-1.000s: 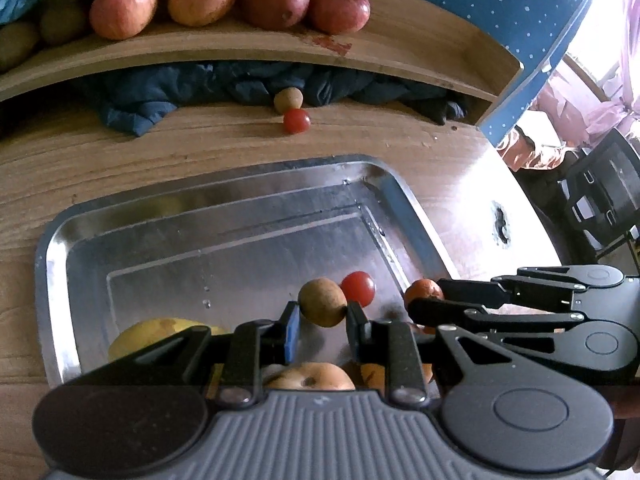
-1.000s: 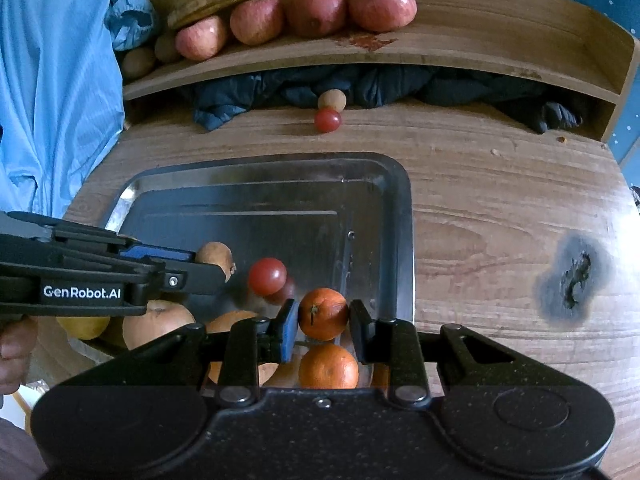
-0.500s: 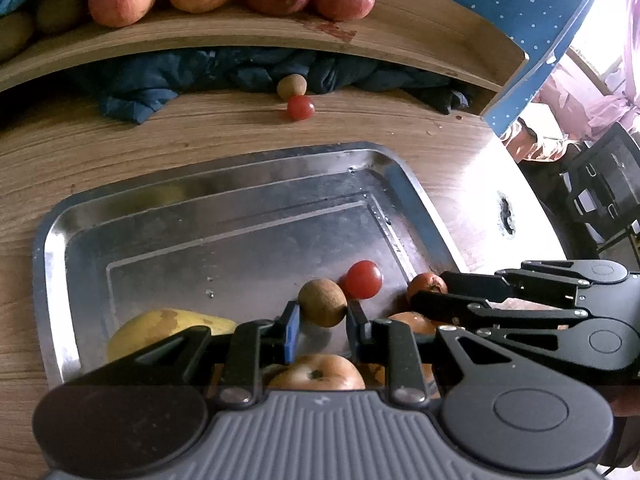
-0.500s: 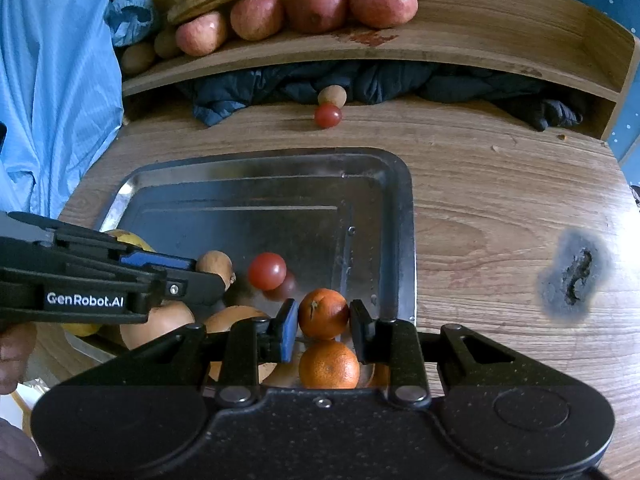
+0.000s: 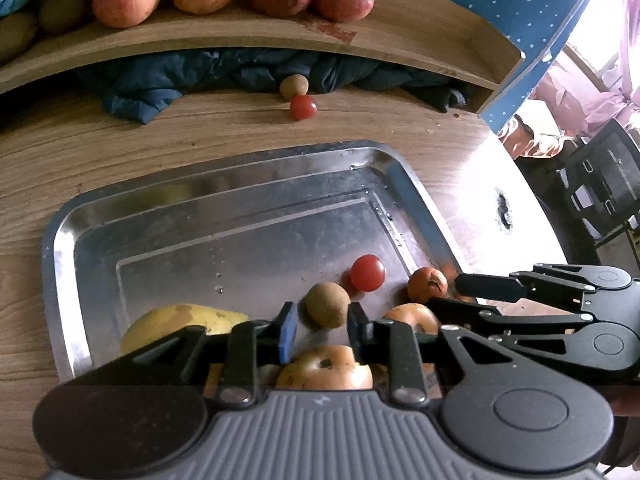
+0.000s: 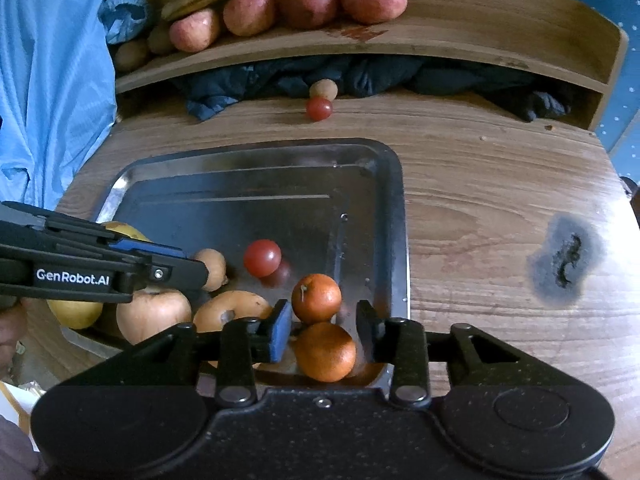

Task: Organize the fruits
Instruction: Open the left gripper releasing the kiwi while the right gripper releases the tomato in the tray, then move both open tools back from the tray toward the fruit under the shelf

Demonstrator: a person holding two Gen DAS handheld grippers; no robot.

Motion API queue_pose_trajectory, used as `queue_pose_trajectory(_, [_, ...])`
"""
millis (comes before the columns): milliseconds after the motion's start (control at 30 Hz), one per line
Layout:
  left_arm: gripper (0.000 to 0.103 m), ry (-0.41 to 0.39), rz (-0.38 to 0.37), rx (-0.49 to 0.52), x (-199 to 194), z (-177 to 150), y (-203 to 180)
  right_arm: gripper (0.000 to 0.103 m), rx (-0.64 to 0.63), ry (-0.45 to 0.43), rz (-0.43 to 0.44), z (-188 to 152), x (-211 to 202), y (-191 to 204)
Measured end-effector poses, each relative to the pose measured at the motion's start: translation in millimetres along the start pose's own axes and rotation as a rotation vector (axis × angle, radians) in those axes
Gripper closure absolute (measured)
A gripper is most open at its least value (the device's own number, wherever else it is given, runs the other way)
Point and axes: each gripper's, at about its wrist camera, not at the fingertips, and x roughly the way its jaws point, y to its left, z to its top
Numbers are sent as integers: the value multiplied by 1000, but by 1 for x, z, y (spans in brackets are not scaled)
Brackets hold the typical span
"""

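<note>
- We are holding the left gripper (image 5: 322, 322) low over the near end of the metal tray (image 5: 64, 264); its jaws have just been opening and the kiwi (image 5: 325, 305) is sitting between them, gaps showing on both sides, pads not pressing.
- We are holding the right gripper (image 6: 323, 320) over the near right corner of the same tray (image 6: 394, 200); its jaws have also just been opening, and the small orange (image 6: 316, 298) is lying between them with clear space to the right pad, so released.
- A second, bigger orange (image 6: 325, 351) is resting just below the small one, touching it, at the tray's near wall.
- A cherry tomato (image 5: 368, 273) is lying in the tray just beyond the kiwi, close to it.
- A yellow pear (image 5: 180, 322) is lying at the tray's near left, partly hidden behind the left gripper's finger.
- Two pale apples (image 6: 154, 314) (image 6: 232, 308) are sitting at the near edge, between pear and oranges.
- Outside the tray, another tomato (image 6: 319, 108) and a brown fruit (image 6: 323, 89) are lying on the wooden table (image 6: 480, 200), touching a dark cloth (image 6: 248, 80) under the shelf (image 6: 500, 28).
- Red apples (image 6: 308, 2) are lining the shelf in a row.
</note>
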Motion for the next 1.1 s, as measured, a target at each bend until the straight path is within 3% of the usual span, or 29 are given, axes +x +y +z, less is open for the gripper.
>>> queue_pose_trajectory(400, [38, -70, -10, 69, -45, -12, 3, 33, -42, -44, -38, -10, -39, 5])
queue_pose_trajectory(567, [14, -99, -4, 76, -63, -25, 16, 20, -66, -32, -33, -14, -50, 8])
queue_pose_trajectory(667, [5, -125, -12, 67, -75, -35, 30, 8, -76, -15, -16, -16, -51, 11])
queue_pose_trajectory(833, [3, -102, 19, 59, -83, -48, 50, 3, -107, 34, 18, -17, -48, 18])
queue_pose_trajectory(1100, [0, -110, 30, 47, -94, -68, 68, 1, -278, 103, 37, -19, -43, 44])
